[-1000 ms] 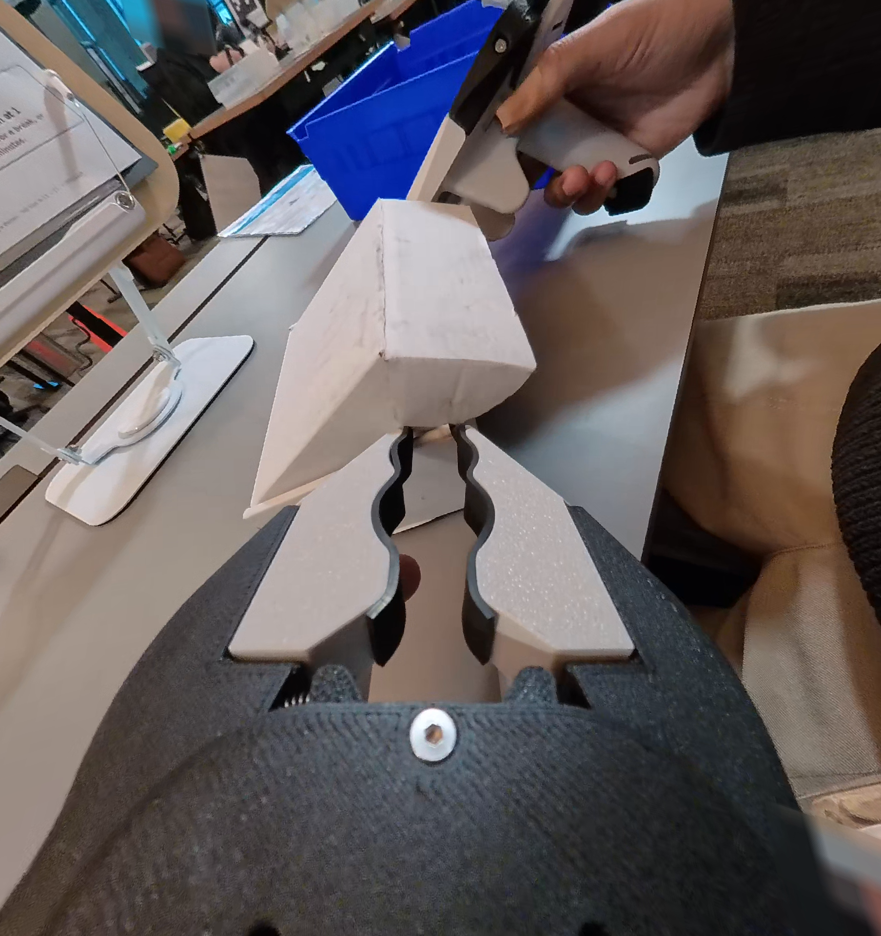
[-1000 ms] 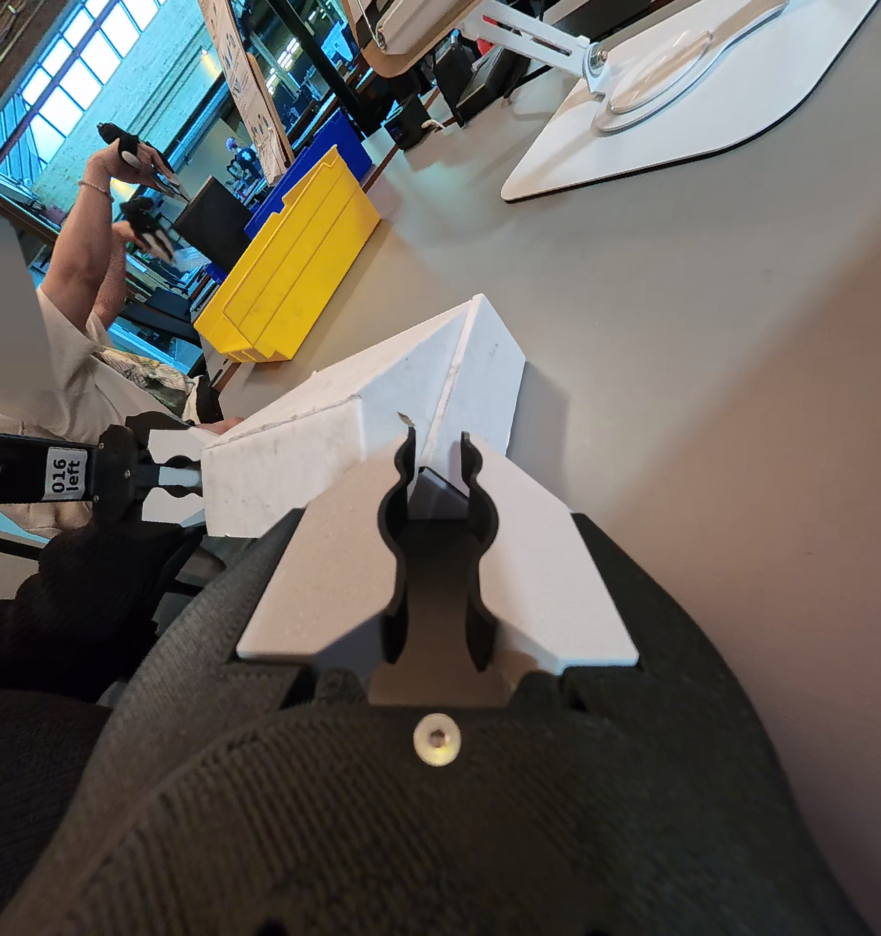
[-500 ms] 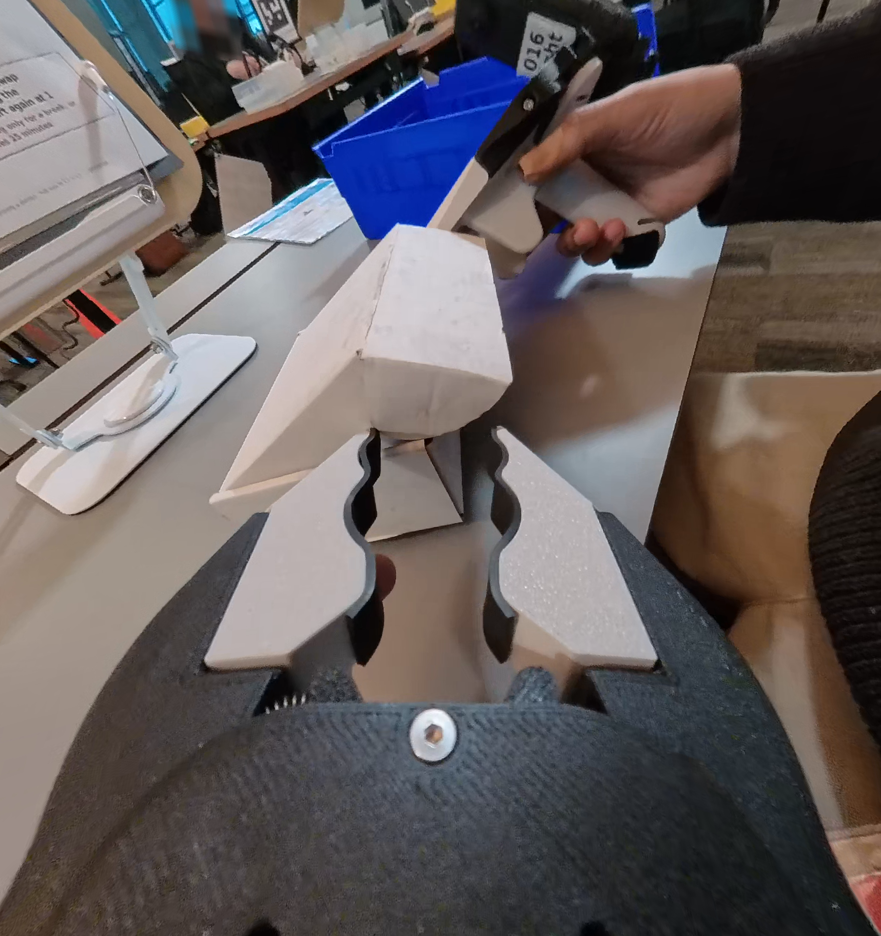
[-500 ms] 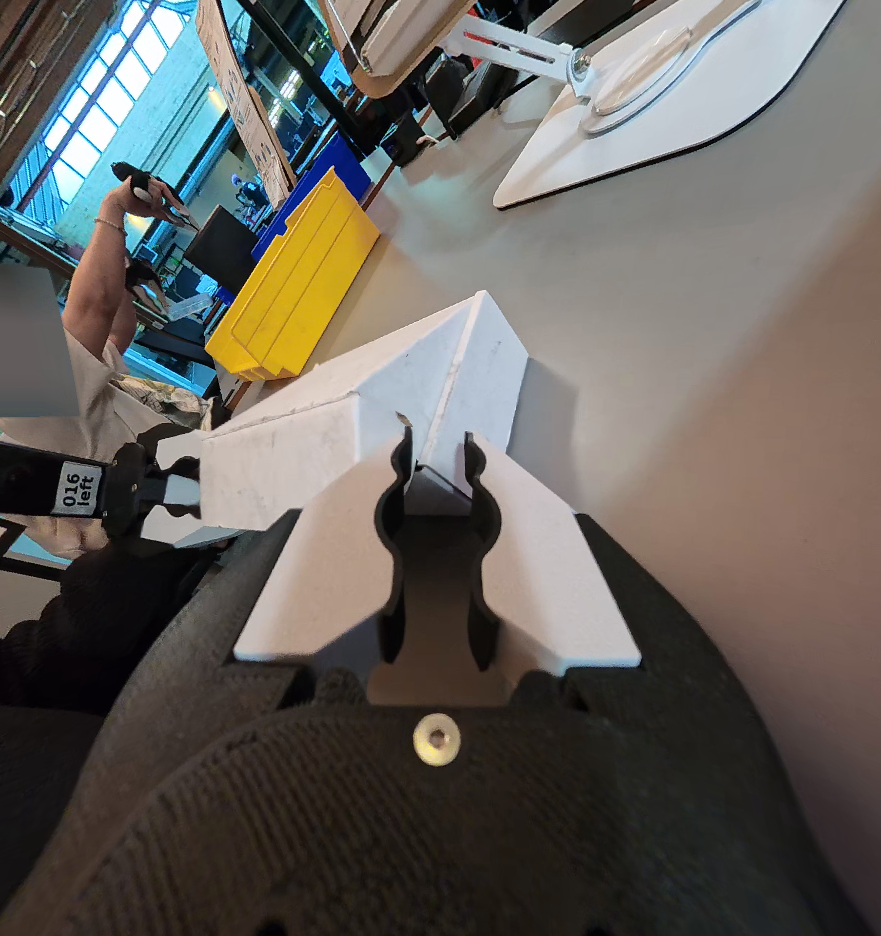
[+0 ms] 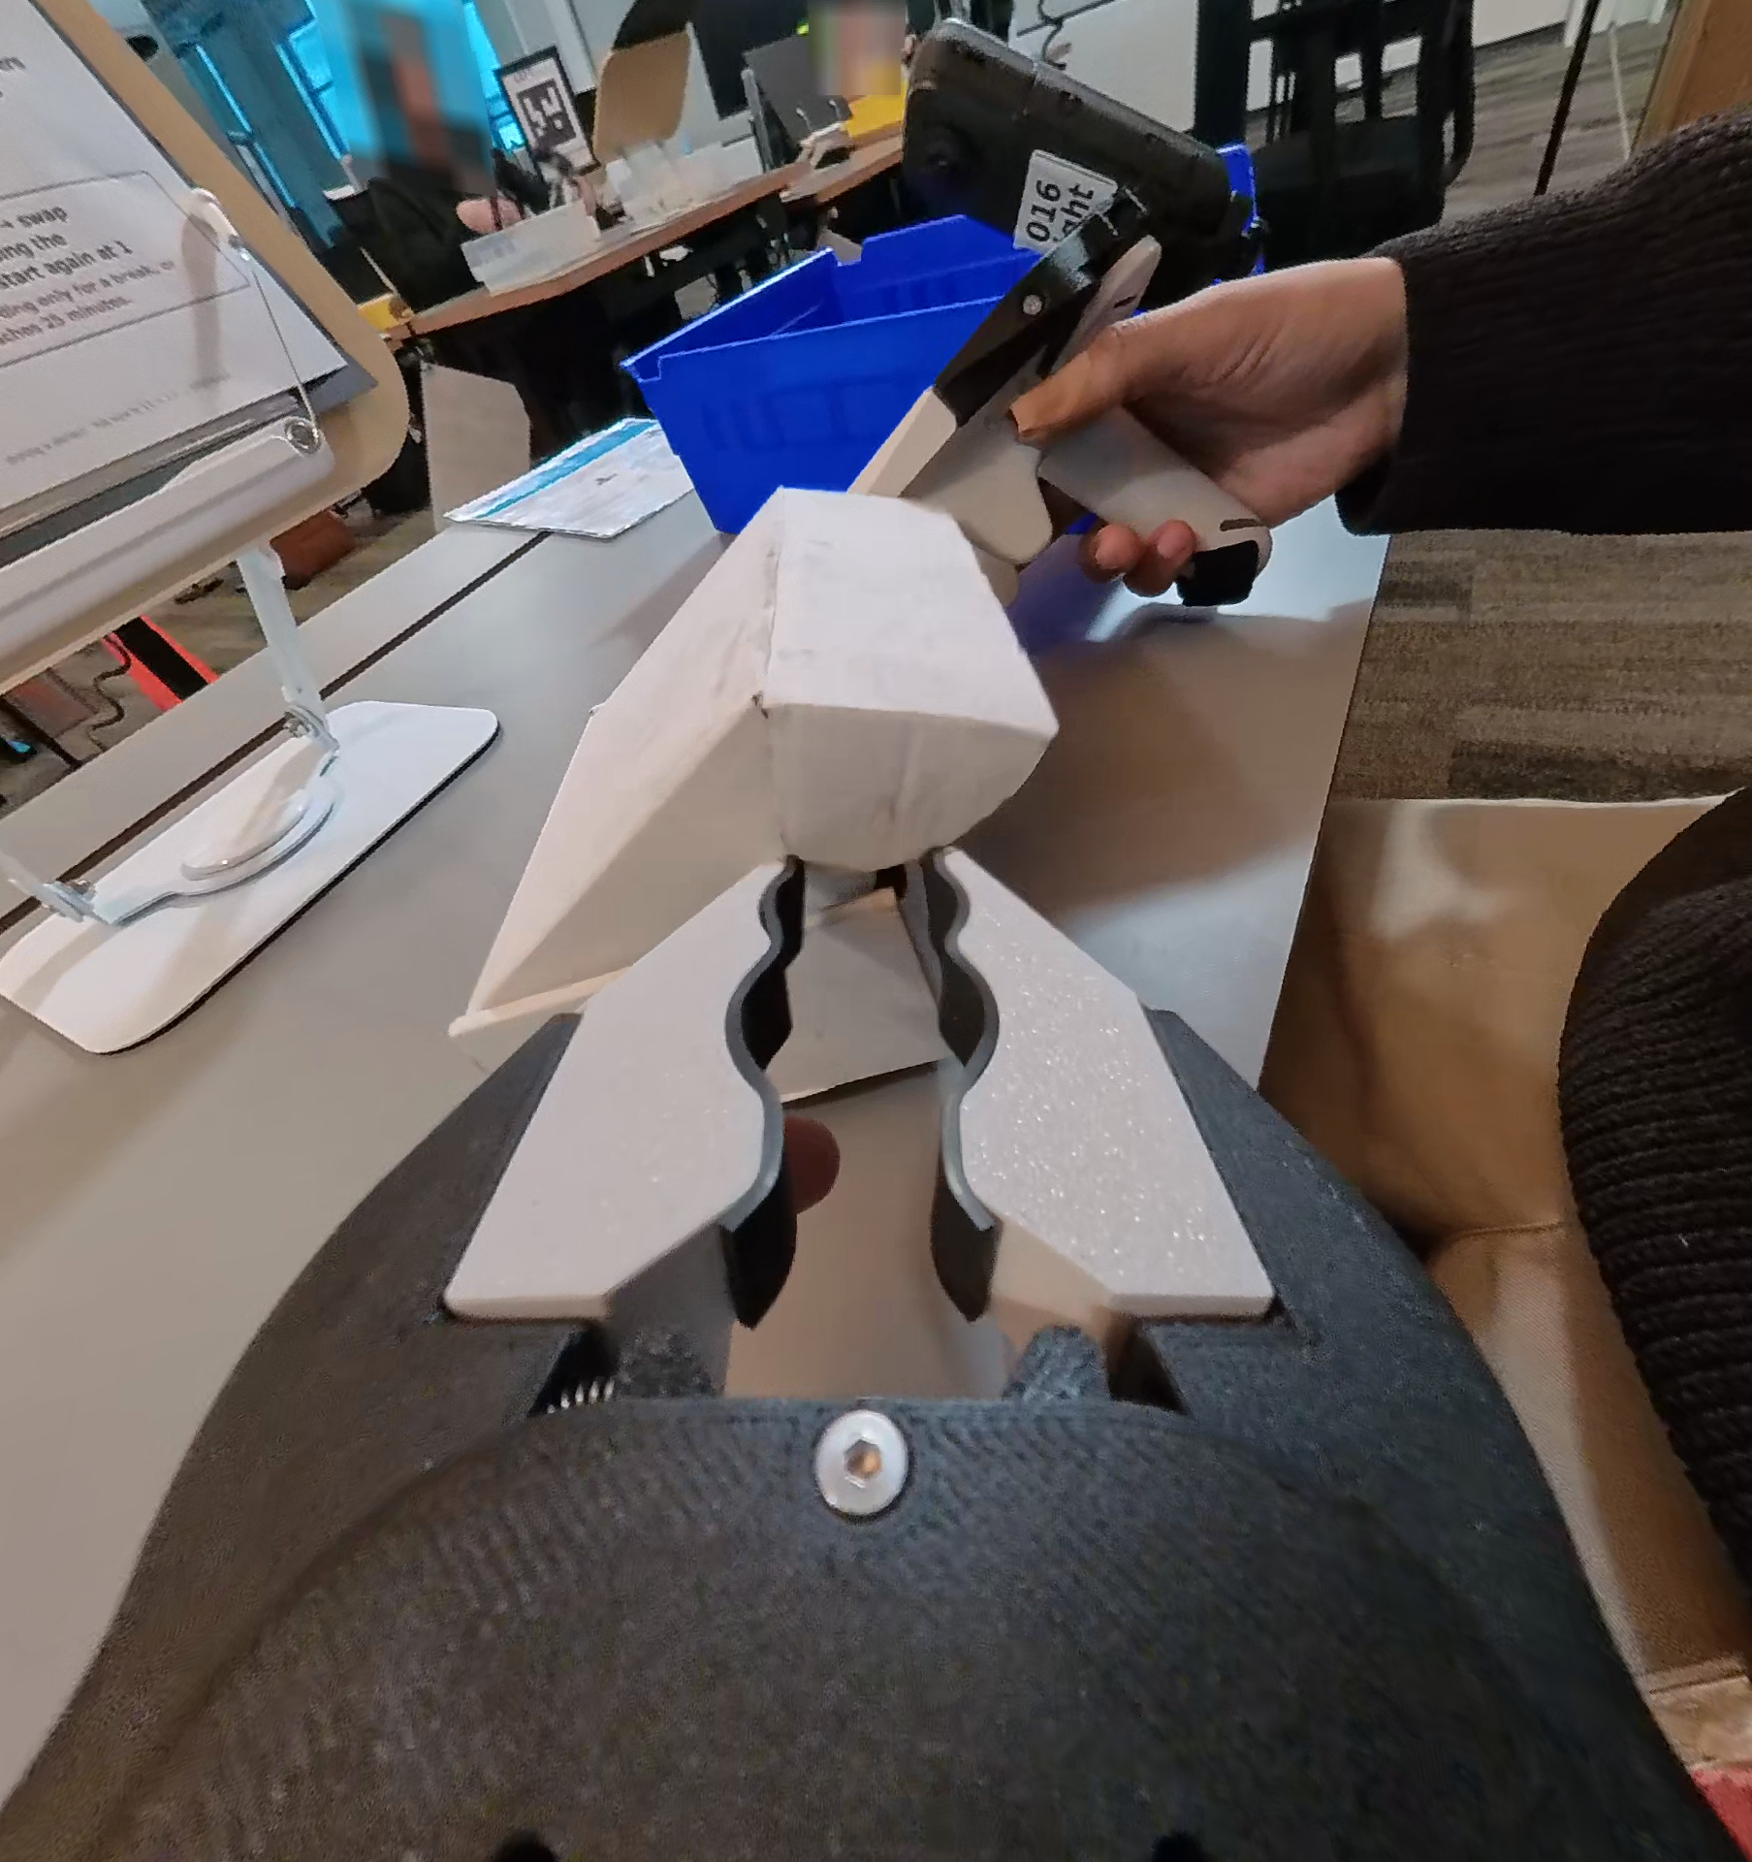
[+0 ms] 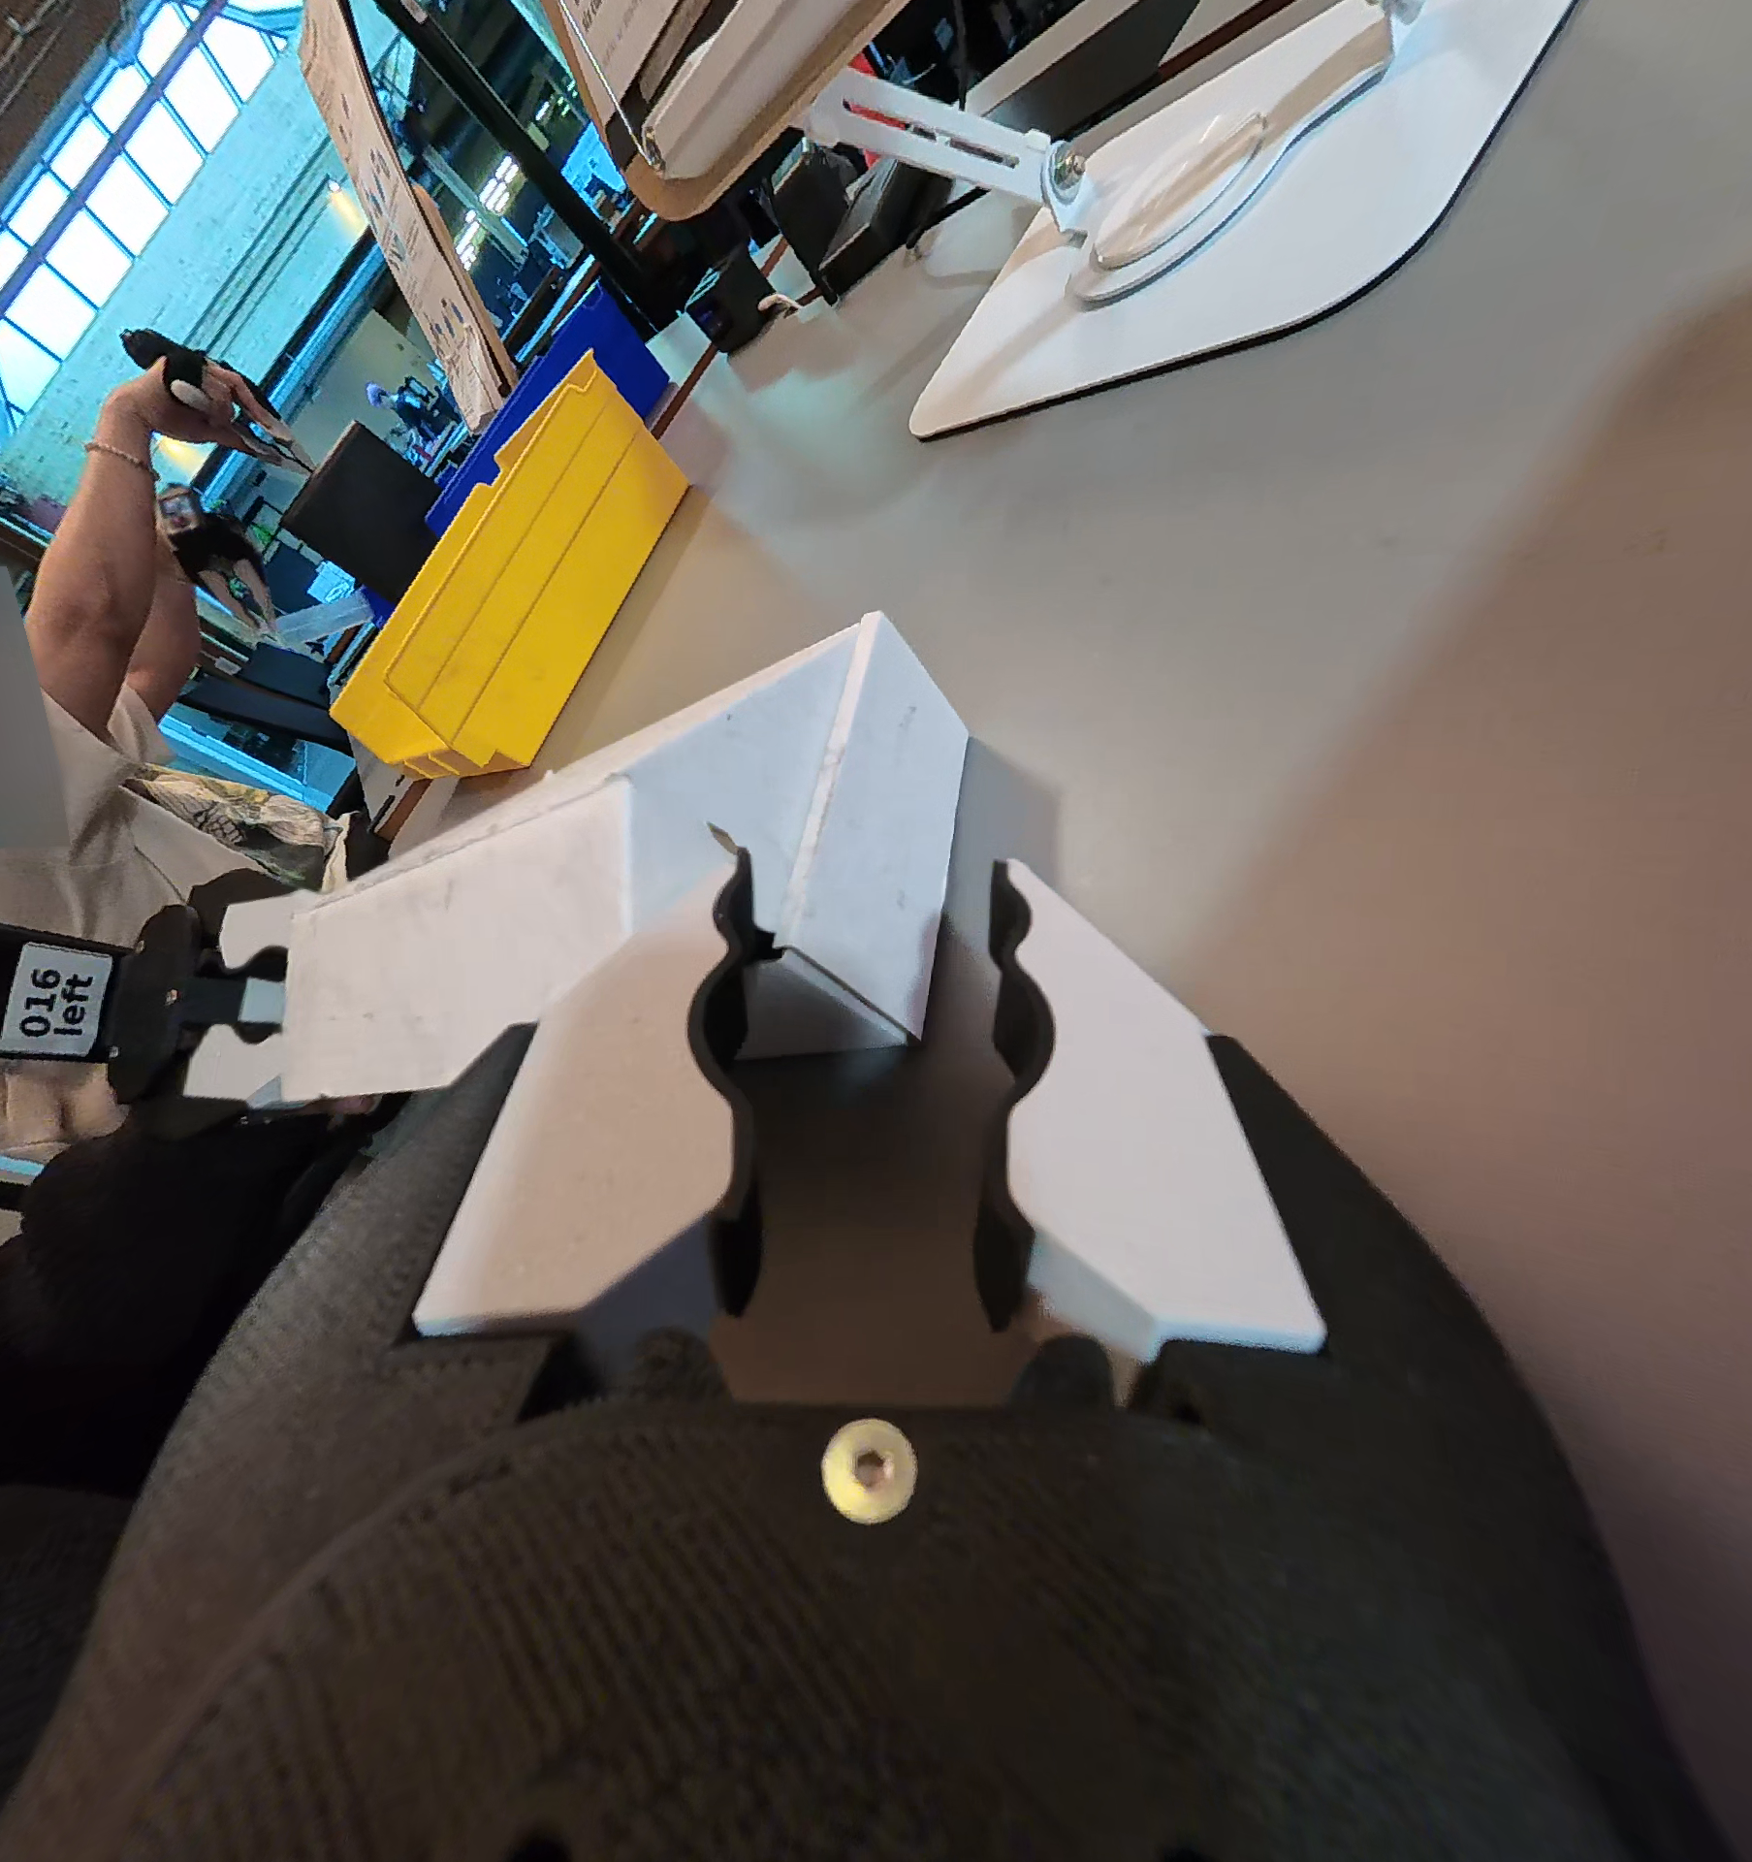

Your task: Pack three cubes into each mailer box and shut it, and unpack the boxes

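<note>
While the left wrist view shows the left gripper [image 5: 856, 887] now narrowed onto the near edge of the white cardboard mailer box [image 5: 801, 705], where half a second ago its jaws stood wider, the box sits tilted, one long edge on the grey table [image 5: 247, 1159] and its lid raised like a wedge; whether the tips truly pinch the flap I cannot tell. Beyond it, the right gripper [image 5: 912, 474], held by a hand [image 5: 1244, 403], meets the box's far top corner, with a blue plastic bin [image 5: 801, 403] behind and a white tablet stand [image 5: 247, 836] to the left. Turning to the right wrist view, the right gripper [image 6: 866, 887] has spread open and let go of the box [image 6: 801, 806], so the lid is probably being handed over to the left gripper [image 6: 237, 987] for opening or shutting. A yellow plastic bin [image 6: 519, 655] stands beyond, well clear.
</note>
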A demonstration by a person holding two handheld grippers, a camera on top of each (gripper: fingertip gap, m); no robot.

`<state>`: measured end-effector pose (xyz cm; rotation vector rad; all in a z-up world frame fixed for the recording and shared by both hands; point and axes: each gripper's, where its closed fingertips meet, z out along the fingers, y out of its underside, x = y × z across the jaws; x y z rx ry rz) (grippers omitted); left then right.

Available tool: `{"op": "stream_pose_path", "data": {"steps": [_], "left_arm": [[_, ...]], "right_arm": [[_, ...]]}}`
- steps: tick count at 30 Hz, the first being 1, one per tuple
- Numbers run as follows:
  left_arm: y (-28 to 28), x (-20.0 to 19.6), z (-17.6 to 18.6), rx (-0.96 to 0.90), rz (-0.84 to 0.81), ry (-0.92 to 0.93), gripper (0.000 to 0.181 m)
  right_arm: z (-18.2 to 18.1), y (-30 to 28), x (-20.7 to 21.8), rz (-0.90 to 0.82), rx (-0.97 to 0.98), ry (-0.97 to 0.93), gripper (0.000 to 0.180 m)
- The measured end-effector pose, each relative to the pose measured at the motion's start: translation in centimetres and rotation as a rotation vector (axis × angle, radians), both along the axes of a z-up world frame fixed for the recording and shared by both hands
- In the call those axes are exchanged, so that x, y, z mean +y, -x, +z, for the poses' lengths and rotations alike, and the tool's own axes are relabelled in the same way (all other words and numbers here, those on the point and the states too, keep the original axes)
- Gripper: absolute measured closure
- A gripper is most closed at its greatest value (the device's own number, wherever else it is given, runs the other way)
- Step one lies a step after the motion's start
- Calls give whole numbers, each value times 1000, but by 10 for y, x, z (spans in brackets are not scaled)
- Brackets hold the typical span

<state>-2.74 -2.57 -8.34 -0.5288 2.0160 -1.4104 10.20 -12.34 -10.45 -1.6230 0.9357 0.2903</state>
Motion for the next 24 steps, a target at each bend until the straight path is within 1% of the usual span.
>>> {"op": "stream_pose_path", "data": {"steps": [5, 8, 12, 14, 18, 24], "left_arm": [[0, 0, -3, 3, 3, -25, 162], [1, -1, -10, 0, -6, -81, 164], [7, -7, -18, -12, -49, -155, 158], [9, -9, -20, -14, -66, -168, 161], [12, -10, -24, -15, -84, -194, 167], [12, -11, -24, -29, -87, -204, 164]], "right_arm": [[1, -1, -1, -4, 2, -10, 131], [1, -2, -1, -4, 0, -6, 129], [-1, -3, -2, -17, -8, 16, 132], [-2, -4, -2, -23, -11, 23, 132], [0, -3, -2, -19, -14, 12, 127], [-1, -4, -3, -22, -16, 19, 127]]}}
